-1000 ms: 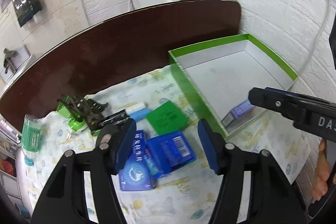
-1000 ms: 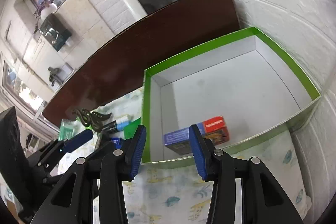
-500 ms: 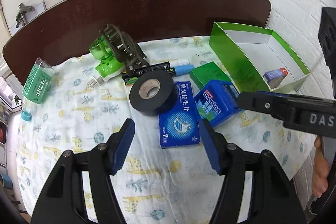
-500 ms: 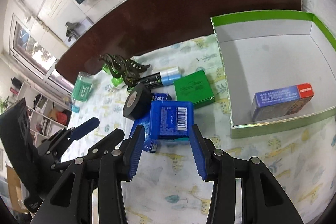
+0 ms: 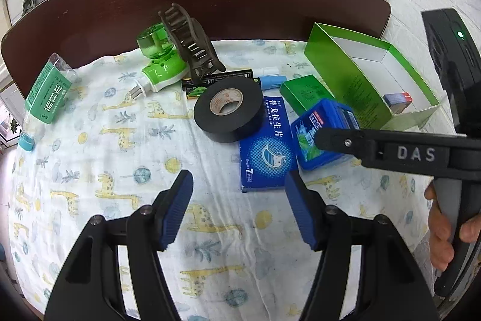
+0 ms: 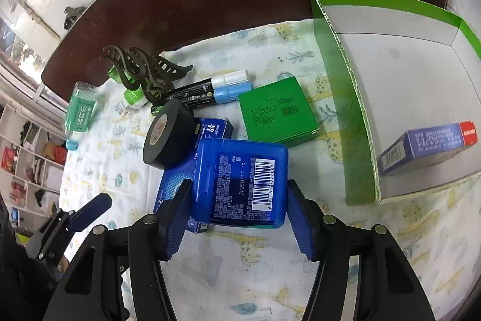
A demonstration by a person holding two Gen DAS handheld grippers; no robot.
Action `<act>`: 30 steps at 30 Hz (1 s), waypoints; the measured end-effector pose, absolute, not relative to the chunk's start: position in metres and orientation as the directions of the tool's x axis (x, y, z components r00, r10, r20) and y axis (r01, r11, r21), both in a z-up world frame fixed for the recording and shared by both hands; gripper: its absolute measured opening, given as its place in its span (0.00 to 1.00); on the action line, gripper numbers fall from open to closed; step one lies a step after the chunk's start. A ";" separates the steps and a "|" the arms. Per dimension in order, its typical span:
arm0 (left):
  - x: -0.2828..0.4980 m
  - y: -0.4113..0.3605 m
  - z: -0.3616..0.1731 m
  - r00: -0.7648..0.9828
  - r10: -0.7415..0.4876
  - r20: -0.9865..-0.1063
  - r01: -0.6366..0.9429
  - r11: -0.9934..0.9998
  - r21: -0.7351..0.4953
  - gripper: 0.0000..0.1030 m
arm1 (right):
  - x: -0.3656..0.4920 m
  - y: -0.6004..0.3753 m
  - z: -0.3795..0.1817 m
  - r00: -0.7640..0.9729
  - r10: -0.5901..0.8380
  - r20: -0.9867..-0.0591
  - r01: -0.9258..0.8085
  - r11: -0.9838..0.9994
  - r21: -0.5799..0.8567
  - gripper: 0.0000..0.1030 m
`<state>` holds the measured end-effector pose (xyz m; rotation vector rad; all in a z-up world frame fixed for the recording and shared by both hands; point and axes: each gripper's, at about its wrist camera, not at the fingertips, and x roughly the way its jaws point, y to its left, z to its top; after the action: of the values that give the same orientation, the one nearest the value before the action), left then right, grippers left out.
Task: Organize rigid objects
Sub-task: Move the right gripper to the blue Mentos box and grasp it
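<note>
1. Blue plastic mint box (image 6: 240, 182), barcode face up, sits between the blue pads of my right gripper (image 6: 239, 212); the jaws are opening around it, and from this angle I cannot be sure whether the left pad touches its side, while the right pad stands just clear.
2. It leans on the flat blue cardboard box with white lettering (image 5: 264, 146), which lies on the giraffe-print cloth (image 5: 120, 170).
3. My left gripper (image 5: 239, 206) hangs above bare cloth with its jaws apart and nothing between them, near the lower edge of that flat blue box.
4. A roll of black tape (image 5: 228, 110) overlaps the flat blue box's far corner.
5. A small green cardboard box (image 6: 278, 110) lies just beyond the mint box, beside the open green-walled tray (image 6: 342, 86).
6. Inside the tray, a blue-and-red carton (image 6: 427, 146) lies near the front wall.
7. Farther back lie a black marker with a pale blue cap (image 6: 210, 91), a brown hair claw (image 5: 189, 44), a green plug-in vaporiser (image 5: 159, 62) and a green-labelled bottle (image 5: 48, 92).
</note>
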<state>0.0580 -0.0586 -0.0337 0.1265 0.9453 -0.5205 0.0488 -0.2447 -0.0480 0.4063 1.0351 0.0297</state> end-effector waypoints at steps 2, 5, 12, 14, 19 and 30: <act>0.055 -0.057 -0.034 0.467 -0.384 -0.797 0.486 0.864 -0.131 0.60 | 0.034 -0.243 -0.049 0.517 0.247 -0.820 0.160 0.913 0.376 0.59; 0.050 -0.057 -0.035 0.461 -0.391 -0.796 0.495 0.858 -0.135 0.60 | 0.007 -0.237 -0.052 0.497 0.301 -0.814 0.129 0.902 0.413 0.59; 0.033 -0.062 -0.042 0.415 -0.432 -0.801 0.535 0.828 -0.169 0.61 | -0.037 -0.240 -0.044 0.524 0.241 -0.817 0.117 0.930 0.349 0.60; 0.025 -0.065 -0.044 0.392 -0.451 -0.802 0.556 0.811 -0.185 0.61 | -0.047 -0.254 -0.039 0.564 0.299 -0.770 0.104 0.899 0.425 0.60; 0.001 -0.087 -0.046 0.318 -0.513 -0.797 0.645 0.734 -0.215 0.61 | -0.056 -0.280 -0.040 0.632 0.303 -0.714 0.148 0.857 0.494 0.60; -0.013 -0.134 -0.059 0.253 -0.532 -0.808 0.706 0.673 -0.222 0.43 | -0.049 -0.278 -0.065 0.596 0.358 -0.719 0.150 0.830 0.538 0.60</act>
<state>-0.0130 -0.1335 -0.0594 0.2001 1.0084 -0.8488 -0.0492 -0.2782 -0.0652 0.6016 0.9395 0.1294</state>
